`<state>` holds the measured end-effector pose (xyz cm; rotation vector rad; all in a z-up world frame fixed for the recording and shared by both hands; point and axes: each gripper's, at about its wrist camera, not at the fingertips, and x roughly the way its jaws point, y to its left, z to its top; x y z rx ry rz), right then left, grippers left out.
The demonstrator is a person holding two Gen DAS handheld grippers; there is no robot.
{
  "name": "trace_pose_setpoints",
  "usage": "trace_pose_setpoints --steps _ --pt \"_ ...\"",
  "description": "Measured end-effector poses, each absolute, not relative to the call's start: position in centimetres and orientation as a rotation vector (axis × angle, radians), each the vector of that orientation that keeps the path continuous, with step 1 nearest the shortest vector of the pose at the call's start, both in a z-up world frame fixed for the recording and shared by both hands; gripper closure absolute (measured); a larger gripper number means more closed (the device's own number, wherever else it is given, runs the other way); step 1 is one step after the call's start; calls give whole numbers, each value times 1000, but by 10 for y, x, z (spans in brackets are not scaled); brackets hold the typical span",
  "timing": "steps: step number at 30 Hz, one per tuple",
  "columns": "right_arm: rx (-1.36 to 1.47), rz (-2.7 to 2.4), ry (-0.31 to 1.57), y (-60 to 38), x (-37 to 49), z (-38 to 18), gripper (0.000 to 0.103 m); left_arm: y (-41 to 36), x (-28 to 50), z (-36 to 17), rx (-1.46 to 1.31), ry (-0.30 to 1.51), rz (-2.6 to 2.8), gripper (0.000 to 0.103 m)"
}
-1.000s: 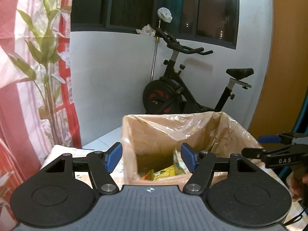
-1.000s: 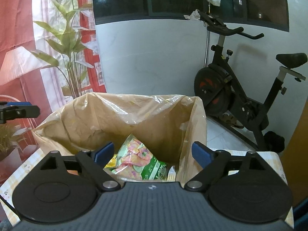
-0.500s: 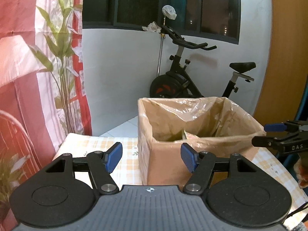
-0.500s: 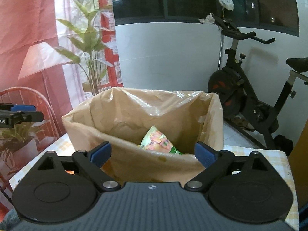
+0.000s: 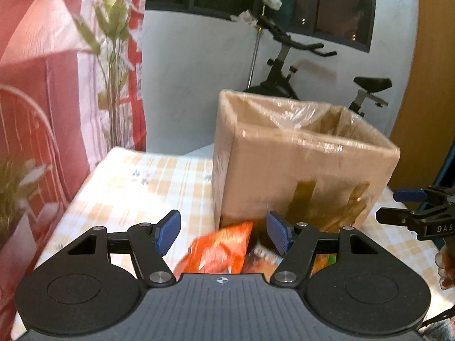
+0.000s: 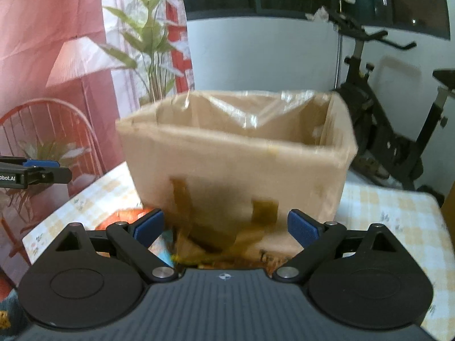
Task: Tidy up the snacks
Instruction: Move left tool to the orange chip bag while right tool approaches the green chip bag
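Snacks: orange packet lies on tabletop just in front of box, w/ more packets beside it, prob. waiting to go in. Left gripper jaws part open, empty, packet below the gap. Right gripper jaws wide, empty. Box lined w/ plastic, open top for dropping packets in.

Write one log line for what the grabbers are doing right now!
left gripper: open, above orange snack bag | right gripper: open, empty | plastic-lined brown cardboard box: upright on checked tablecloth
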<state>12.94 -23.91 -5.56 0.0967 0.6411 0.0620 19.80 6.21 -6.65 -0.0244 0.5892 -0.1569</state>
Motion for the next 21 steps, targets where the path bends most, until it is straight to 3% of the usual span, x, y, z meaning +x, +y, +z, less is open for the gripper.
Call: trace_pose_setpoints --steps 21 --pt "-34 166 846 -184 101 -132 8 53 170 -128 -142 701 -83 34"
